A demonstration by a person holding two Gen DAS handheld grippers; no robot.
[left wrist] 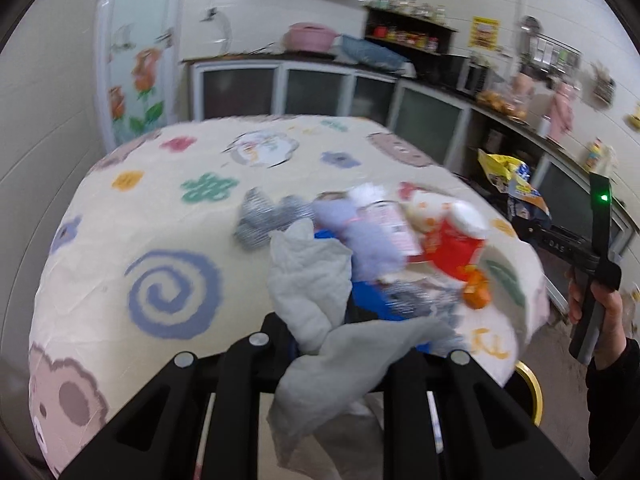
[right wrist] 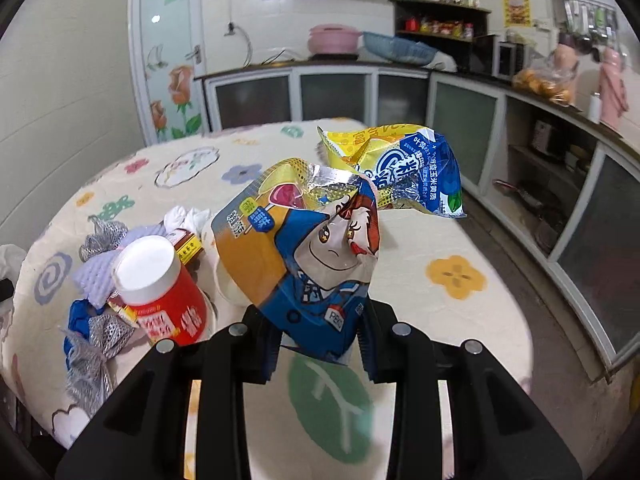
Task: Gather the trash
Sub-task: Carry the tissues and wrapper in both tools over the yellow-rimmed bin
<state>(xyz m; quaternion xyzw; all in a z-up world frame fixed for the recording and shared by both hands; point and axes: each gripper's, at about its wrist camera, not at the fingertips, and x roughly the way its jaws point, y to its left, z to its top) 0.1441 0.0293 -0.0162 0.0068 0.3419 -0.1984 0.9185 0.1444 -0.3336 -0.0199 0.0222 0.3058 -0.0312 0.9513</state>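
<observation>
My left gripper (left wrist: pixel 340 344) is shut on a crumpled grey-white tissue (left wrist: pixel 316 292) and holds it above the near table edge. My right gripper (right wrist: pixel 320 344) is shut on a blue and orange cartoon snack wrapper (right wrist: pixel 304 248), held up above the table together with a yellow and blue wrapper (right wrist: pixel 404 168). The right gripper also shows at the right of the left wrist view (left wrist: pixel 528 228) with the wrappers (left wrist: pixel 512 180). A pile of trash lies on the table: a red jar with a white lid (right wrist: pixel 160 288), a purple sponge (right wrist: pixel 96 276), silver mesh scrubbers (right wrist: pixel 96 344) and a blue piece (right wrist: pixel 78 316).
The round table (right wrist: pixel 456 272) has a cream cloth with flowers and swirls. Kitchen cabinets (right wrist: pixel 332 92) run along the back and right walls, with a pink pot (right wrist: pixel 332 38) and a blue basket (right wrist: pixel 396 50) on top. A glass door (right wrist: pixel 168 60) stands at the left.
</observation>
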